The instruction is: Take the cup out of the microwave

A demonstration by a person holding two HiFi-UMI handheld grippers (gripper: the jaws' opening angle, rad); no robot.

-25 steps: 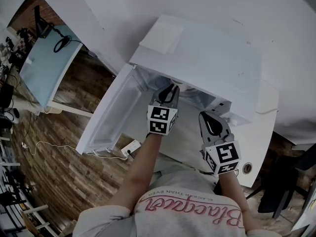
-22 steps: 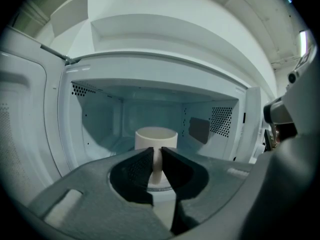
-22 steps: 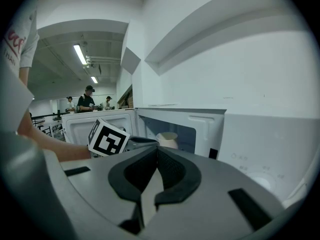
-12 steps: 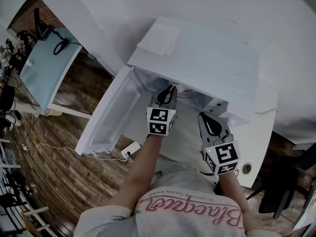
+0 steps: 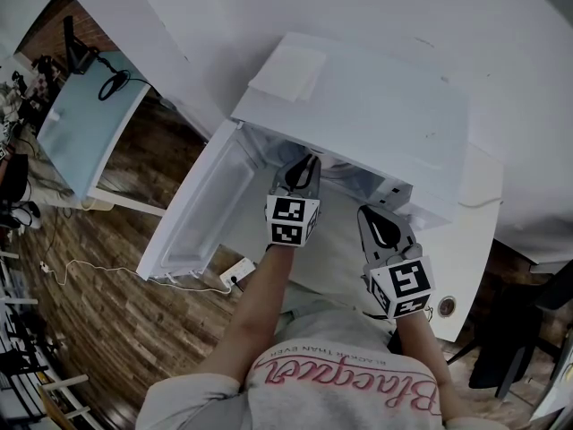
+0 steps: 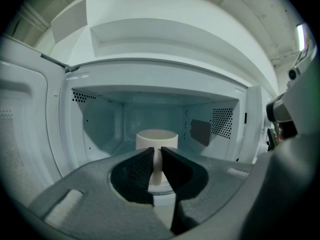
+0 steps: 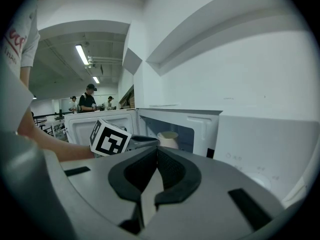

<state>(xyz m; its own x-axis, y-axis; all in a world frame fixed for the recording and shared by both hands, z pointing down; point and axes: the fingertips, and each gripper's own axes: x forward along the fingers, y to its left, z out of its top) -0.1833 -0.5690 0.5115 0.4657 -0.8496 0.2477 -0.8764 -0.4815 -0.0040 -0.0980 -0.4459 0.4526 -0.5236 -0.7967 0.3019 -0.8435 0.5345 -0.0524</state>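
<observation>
Left claw on the handle, cup dead ahead in the microwave

My left claw (image 6: 157,154) is nipped in on the upright handle of the cup (image 6: 156,136). The handle points near, toward me, and the cup body sits just beyond it, mid-floor in the open microwave (image 6: 100,126), so I reckon it's a straight pull back. My right claw (image 7: 156,153) is pressed together on nothing, outside to the right.

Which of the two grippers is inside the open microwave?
The left gripper: its jaws pinch the handle of the cup inside the microwave. The right gripper hangs outside, jaws together and empty.
</observation>
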